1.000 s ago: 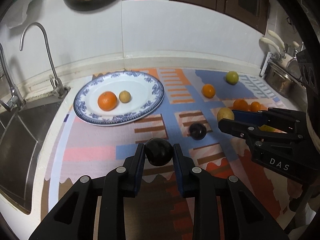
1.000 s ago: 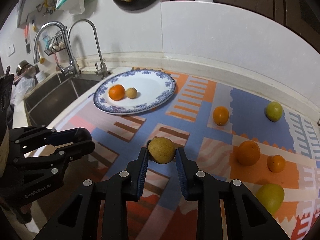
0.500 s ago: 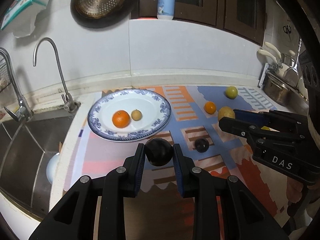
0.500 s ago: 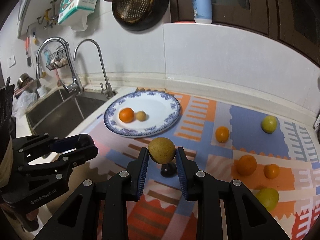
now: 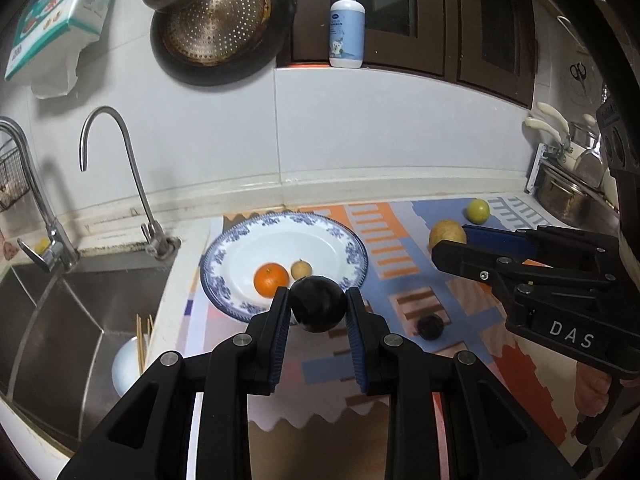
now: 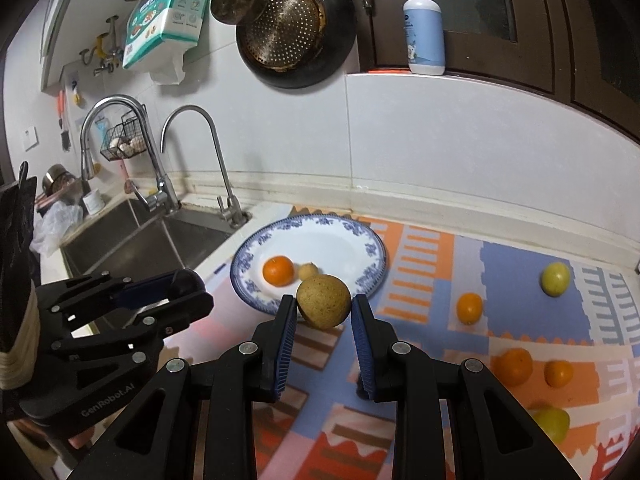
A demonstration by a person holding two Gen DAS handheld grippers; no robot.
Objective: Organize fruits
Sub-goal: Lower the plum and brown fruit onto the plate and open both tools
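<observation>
Step in hand: both fruits are lifted and carried toward the plate (image 5: 354, 250); I judge this is the transport step, the release is not yet done.
Left hand-held gripper (image 5: 318, 312): closed on a dark plum (image 5: 317, 304), held in the air in front of the plate's near rim.
Right hand-held gripper (image 6: 324, 312): closed on a brownish-yellow fruit (image 6: 323, 301) (perhaps a pear, I cannot be sure), also in the air before the plate.
Plate: blue-patterned, on the mat (image 6: 436, 280) beside the sink (image 5: 80, 312); it carries already an orange (image 5: 271, 279) and a small tan fruit (image 5: 301, 269), just beside each other.
Fruits waiting on the mat: a second plum (image 5: 430, 326) near the left gripper; to the right a small orange (image 6: 469, 307), a green-yellow fruit (image 6: 555, 278), two more oranges (image 6: 513, 366) and another green-yellow one at the lower right edge.
Next move, as I judge it: bring each gripper over a bare part of the plate, lower it close to the surface, then open the jaws gently, because round fruits roll easily (the plate is shallow).
Risk: the two grippers are near each other, so placing one after the other seems safer.
Writing, right gripper body: "DAS".
Writing, left gripper body: "GenRobot.AI".
Other labels: the bottle (image 5: 347, 26) on the ledge and the box (image 6: 168, 12) on the wall have print, but too small to read.
</observation>
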